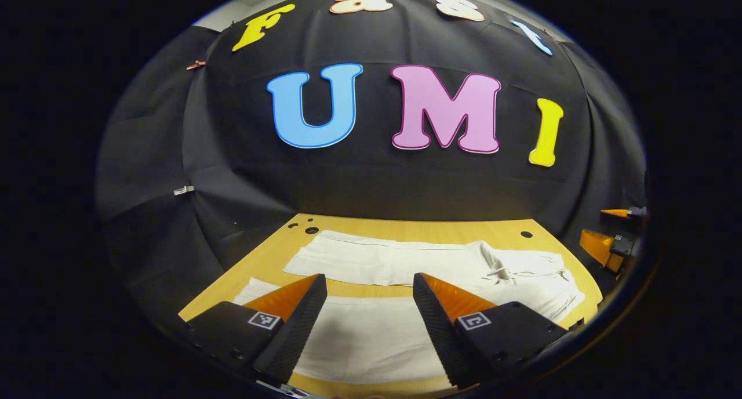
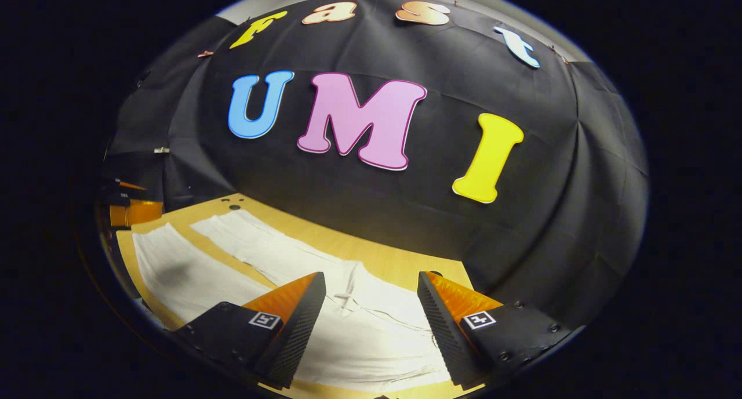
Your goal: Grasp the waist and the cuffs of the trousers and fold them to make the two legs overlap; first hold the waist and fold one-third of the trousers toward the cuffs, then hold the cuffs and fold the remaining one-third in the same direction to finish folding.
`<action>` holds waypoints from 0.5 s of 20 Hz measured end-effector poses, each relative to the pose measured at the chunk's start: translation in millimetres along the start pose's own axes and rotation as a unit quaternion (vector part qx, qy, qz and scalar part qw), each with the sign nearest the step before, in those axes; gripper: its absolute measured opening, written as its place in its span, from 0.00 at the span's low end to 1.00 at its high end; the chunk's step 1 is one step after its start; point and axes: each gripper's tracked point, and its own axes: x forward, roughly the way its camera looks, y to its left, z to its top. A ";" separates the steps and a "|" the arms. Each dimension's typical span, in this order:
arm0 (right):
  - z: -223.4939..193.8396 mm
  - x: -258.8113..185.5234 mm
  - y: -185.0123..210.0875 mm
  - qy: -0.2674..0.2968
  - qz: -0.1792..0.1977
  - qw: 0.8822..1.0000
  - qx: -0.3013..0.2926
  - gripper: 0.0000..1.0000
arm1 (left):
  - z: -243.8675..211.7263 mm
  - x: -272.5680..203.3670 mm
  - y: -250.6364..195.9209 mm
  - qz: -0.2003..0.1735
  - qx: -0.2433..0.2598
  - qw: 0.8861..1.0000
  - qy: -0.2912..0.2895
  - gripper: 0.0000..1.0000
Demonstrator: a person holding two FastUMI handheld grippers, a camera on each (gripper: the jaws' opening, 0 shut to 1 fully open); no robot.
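Left gripper view: the light wooden bench [image 1: 406, 228] is seen with the white cloth trousers [image 1: 377, 260] spread flat on it, legs apart, a strip of bare wood between them. The rumpled waist [image 1: 522, 268] lies toward the right of this view, and the leg ends run off to the left. The left gripper [image 1: 370, 323] hangs over the near leg with its jaws wide apart, nothing between them.

Right gripper view: the same trousers [image 2: 371, 323] are seen from the waist end, with a drawstring [image 2: 348, 296] lying loose on the cloth. The right gripper [image 2: 371, 329] is held above the waist, jaws spread, nothing held.

Risks, as judged: since the legs are not yet overlapped, a pinch taking only the top layer at the waist would leave the lower layer behind and skew the fold. The rumpled waist may bunch further if dragged. Uneven lifting by the two grippers would likely misalign the legs.

Difference between views: the drawstring and waist detail are given by the right gripper view; the full run of both legs and the gap between them are given more plainly by the left gripper view.
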 end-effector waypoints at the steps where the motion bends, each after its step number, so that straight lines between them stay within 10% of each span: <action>1: -13.4 1.6 -6.3 0.019 0.008 1.000 -0.020 0.98 | -2.4 2.0 0.0 0.000 0.002 1.000 0.004 0.95; 10: -136.0 -12.4 -62.3 0.181 0.094 0.965 -0.164 0.98 | -28.5 6.8 3.6 0.021 0.011 0.999 0.032 0.95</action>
